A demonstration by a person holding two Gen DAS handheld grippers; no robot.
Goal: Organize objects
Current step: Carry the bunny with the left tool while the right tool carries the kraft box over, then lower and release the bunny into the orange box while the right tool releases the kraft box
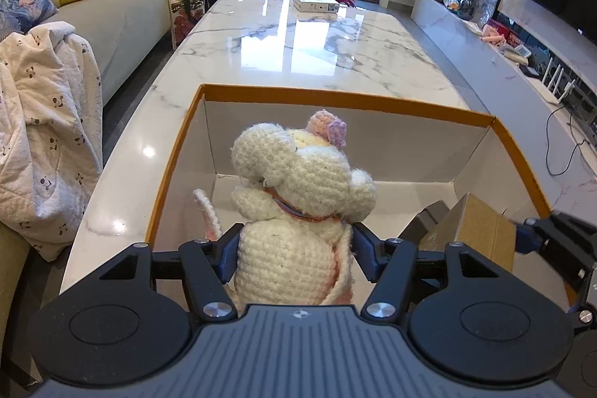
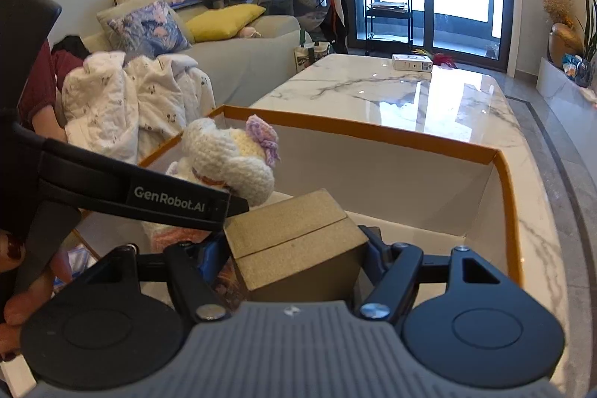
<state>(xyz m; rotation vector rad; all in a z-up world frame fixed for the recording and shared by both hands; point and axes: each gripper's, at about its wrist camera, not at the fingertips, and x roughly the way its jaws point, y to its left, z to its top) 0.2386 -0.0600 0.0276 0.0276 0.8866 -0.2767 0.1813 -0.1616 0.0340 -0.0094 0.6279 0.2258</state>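
Two grippers (image 1: 296, 247) (image 2: 294, 248), each clamping one item

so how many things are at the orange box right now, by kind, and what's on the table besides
Crochet toy: 1, held in the left gripper over the orange box
Cardboard box: 1, held in the right gripper over the orange box
Orange box: 1, on the table
White box: 1, at the table's far end
Total: 4
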